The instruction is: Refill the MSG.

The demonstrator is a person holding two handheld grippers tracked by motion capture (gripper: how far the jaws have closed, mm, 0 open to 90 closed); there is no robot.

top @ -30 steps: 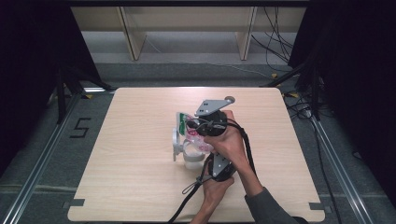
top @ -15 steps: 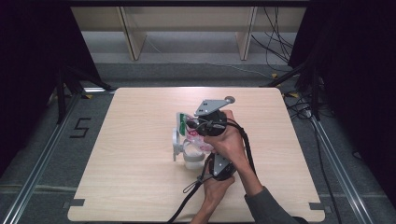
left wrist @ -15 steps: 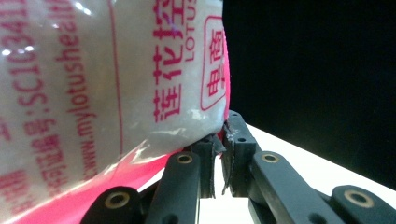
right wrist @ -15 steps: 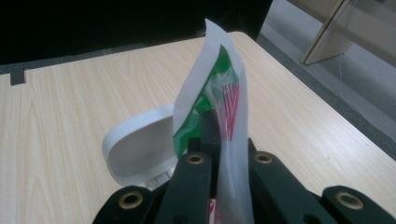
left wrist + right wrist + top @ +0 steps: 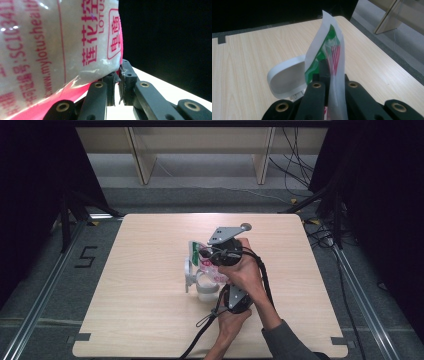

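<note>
Both tools are clamped on the bag (image 5: 206, 262): left tool (image 5: 117, 75) low, right tool (image 5: 329, 72) on top, above the white container (image 5: 206, 290). Likely next: tilt to pour.

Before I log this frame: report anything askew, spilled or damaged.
Nothing spilled or torn. The plastic bag is held up off the table, pinched by the left gripper at one edge and the right gripper at its top. The white container stands under it with its lid flipped open.
</note>
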